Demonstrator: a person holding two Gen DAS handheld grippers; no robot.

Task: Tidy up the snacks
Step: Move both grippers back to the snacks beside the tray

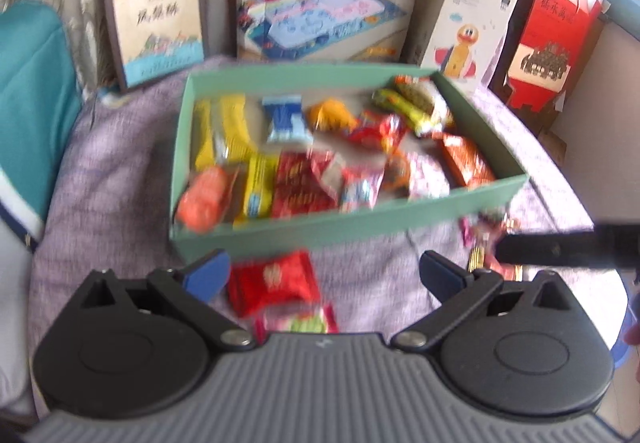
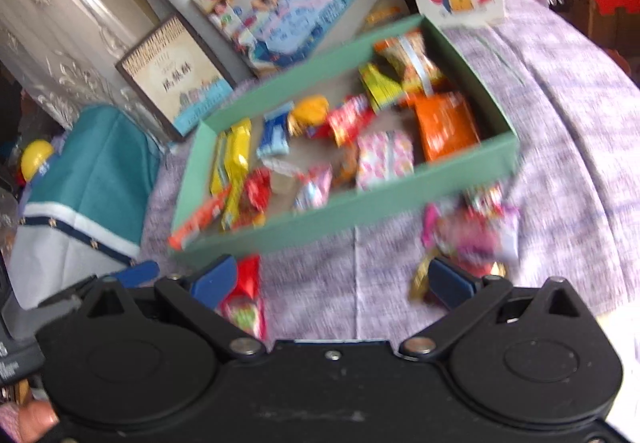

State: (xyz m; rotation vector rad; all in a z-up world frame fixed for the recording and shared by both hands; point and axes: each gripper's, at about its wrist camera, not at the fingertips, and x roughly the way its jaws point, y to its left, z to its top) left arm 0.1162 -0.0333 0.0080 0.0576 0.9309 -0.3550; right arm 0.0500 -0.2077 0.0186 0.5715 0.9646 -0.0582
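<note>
Lilac cloth underneath — behind: framed picture, play-mat box, duck box, red bag.

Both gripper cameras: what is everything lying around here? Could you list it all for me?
green box: one, open-topped, on the purple cloth, holding many mixed wrapped snacks.
purple cloth: one, covering the surface.
red packet: one, on the cloth in front of the box.
pink-green packet: one, just nearer than the red one.
loose snack pile: several, pink and red, on the cloth by the box's near right corner.
framed picture: one, brown frame, leaning behind the box.
play-mat box: one, colourful, behind.
duck box: one, white, behind right.
red carton: one, far right.
teal fabric: left edge.
left gripper: black, jaws open, empty.
right gripper: black, jaws open, empty.
</note>
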